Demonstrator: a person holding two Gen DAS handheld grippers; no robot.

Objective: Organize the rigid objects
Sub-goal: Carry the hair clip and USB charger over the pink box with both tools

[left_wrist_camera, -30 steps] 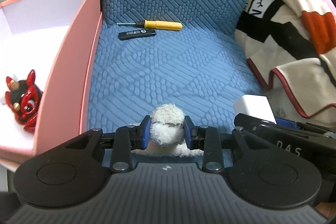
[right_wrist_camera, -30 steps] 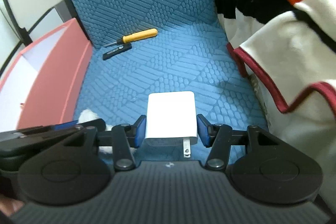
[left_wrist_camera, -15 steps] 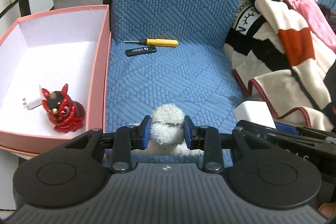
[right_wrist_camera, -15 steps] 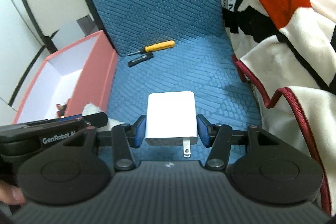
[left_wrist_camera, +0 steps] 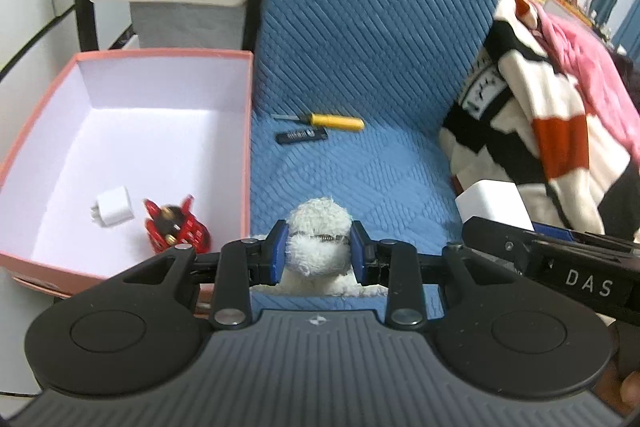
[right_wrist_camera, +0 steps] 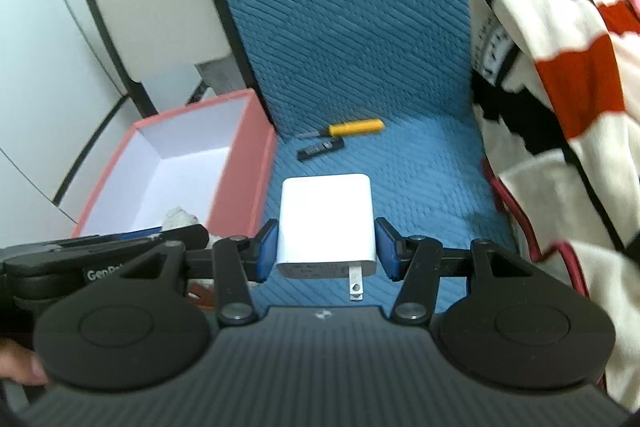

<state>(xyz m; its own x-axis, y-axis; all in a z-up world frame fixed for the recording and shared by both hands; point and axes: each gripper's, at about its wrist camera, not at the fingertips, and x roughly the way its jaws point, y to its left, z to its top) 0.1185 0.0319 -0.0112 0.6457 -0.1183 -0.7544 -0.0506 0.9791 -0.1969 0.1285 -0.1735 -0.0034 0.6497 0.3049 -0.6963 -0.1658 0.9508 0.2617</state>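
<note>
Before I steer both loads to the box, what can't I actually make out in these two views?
- Red figurine: left wrist view, blurred, lower part behind the left gripper.
- White plush toy: underside hidden by the jaws.
- Pink box: right wrist view, near floor hidden by the other gripper.
- Black stick: print too small.
- Charger: second prong hidden.

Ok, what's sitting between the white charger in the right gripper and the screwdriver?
Only the black stick, just in front of the screwdriver; otherwise bare blue cushion beyond the charger, per the right wrist view.
</note>
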